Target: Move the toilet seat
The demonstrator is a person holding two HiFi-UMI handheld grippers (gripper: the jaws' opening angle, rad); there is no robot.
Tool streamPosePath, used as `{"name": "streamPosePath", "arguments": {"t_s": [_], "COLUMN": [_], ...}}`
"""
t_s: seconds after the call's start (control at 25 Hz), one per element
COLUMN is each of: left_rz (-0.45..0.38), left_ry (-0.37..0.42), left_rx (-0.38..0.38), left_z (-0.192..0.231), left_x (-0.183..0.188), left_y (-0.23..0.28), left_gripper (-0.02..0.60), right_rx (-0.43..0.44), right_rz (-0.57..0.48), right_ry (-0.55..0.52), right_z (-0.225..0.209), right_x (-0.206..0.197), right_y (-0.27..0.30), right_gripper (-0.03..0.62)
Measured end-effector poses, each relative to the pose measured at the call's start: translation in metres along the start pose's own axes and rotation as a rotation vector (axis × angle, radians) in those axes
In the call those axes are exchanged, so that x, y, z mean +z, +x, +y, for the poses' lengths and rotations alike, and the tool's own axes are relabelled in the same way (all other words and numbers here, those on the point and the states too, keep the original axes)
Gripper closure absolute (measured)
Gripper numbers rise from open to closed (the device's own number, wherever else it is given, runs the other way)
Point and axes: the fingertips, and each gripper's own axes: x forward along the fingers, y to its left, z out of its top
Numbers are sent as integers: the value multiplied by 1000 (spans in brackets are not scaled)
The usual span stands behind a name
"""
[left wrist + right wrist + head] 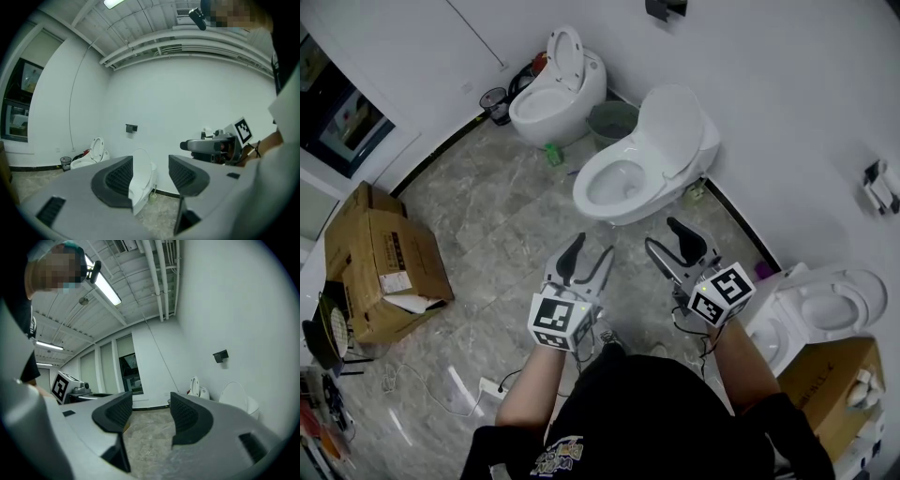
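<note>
Two tools are up in front of me, both released and holding nothing. The left tool [591, 253] has its jaws spread, and in the left gripper view the gap between them frames the nearest toilet [619, 183], which is well beyond them and not touched. The right tool [664, 239] sits just beside the left one, its jaws likewise parted. Through it I see only bare marble floor [145, 437] and a dark window [129, 373] at the far wall.

The toilet seat [670, 131] is tipped up and back toward the white wall, leaving the bowl open (I can't tell whether a separate ring still lies on the rim). Both tools are near the front of that bowl but apart from it.

A second toilet [553, 89] stands farther off in the corner with its seat also raised, and a green bin [612, 122] sits between the two. A third toilet [825, 309] is at my right, and cardboard boxes [380, 262] are stacked at my left.
</note>
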Motion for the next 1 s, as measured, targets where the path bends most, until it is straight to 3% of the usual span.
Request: {"name": "streamPosePath", "arguments": {"t_s": [0.16, 0.56, 0.8, 1.0], "left_rz": [-2, -19, -9, 10], "left_ry": [-4, -17, -17, -22], "left_rx": [-17, -11, 38, 117], "left_z": [27, 70, 78, 79], "left_x": [1, 2, 3, 3], "left_y": [3, 7, 35, 76], "left_gripper": [357, 354, 353, 353], "right_rx": [-23, -18, 12, 89], "right_rz": [0, 0, 1, 10], "right_ry": [-10, -23, -3, 25], "right_z": [2, 3, -32, -83], "right_x": [0, 6, 8, 8], "right_y": [25, 67, 80, 95], "right_gripper": [309, 303, 301, 301]}}
